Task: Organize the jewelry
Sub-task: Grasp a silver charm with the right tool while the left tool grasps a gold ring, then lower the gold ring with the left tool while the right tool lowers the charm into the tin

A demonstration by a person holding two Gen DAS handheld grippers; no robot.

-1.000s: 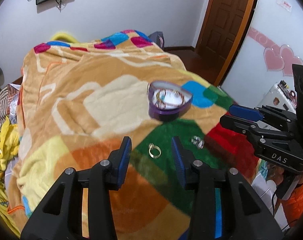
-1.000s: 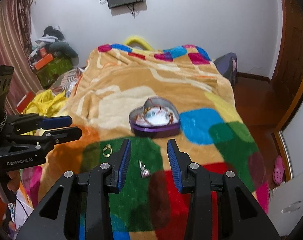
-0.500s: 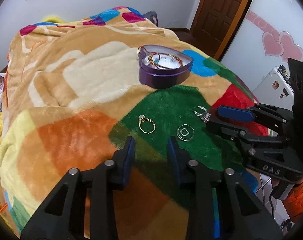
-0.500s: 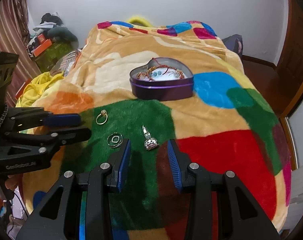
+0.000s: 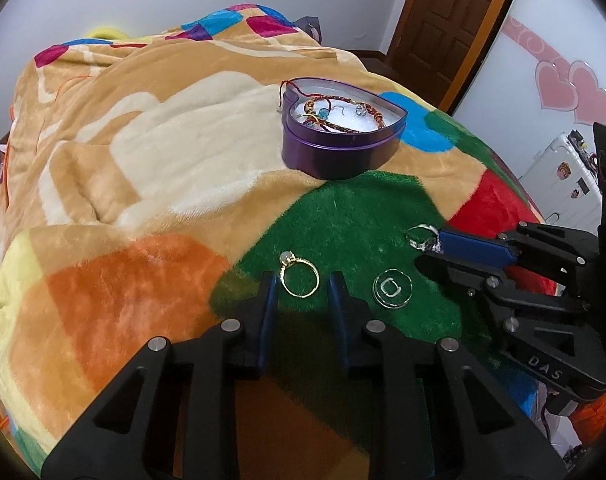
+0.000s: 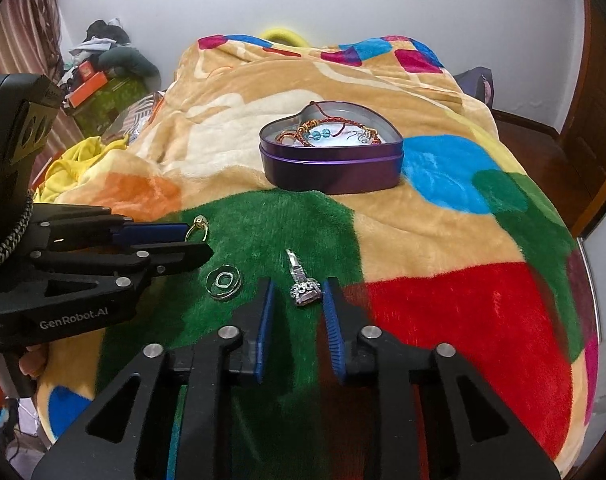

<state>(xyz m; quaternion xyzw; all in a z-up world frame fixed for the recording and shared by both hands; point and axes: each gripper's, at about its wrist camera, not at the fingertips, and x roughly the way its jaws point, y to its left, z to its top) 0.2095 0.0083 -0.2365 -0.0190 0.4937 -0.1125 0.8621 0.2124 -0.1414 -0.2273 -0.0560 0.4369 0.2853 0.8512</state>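
Spread over the bed is a patchwork blanket (image 6: 443, 216), with a heart-shaped purple tin (image 6: 331, 172) at twelve o'clock. Both grippers are held unclenched: left gripper (image 5: 301, 286) flanks a gold ring (image 5: 299, 276); right gripper (image 6: 296, 294) flanks a silver ring (image 6: 303, 286). At ten o'clock from it lies a clear disc (image 6: 224, 280).

That fuzzy patchwork fleece blanket (image 5: 151, 152) is mostly tan and cream with green, orange, red, blue and magenta blocks. The heart-shaped metal tin (image 6: 331, 172) is deep purple outside, silvery inside. The thin gold ring (image 5: 299, 276) sits on green, and both black tongs have blue pads (image 6: 265, 320).
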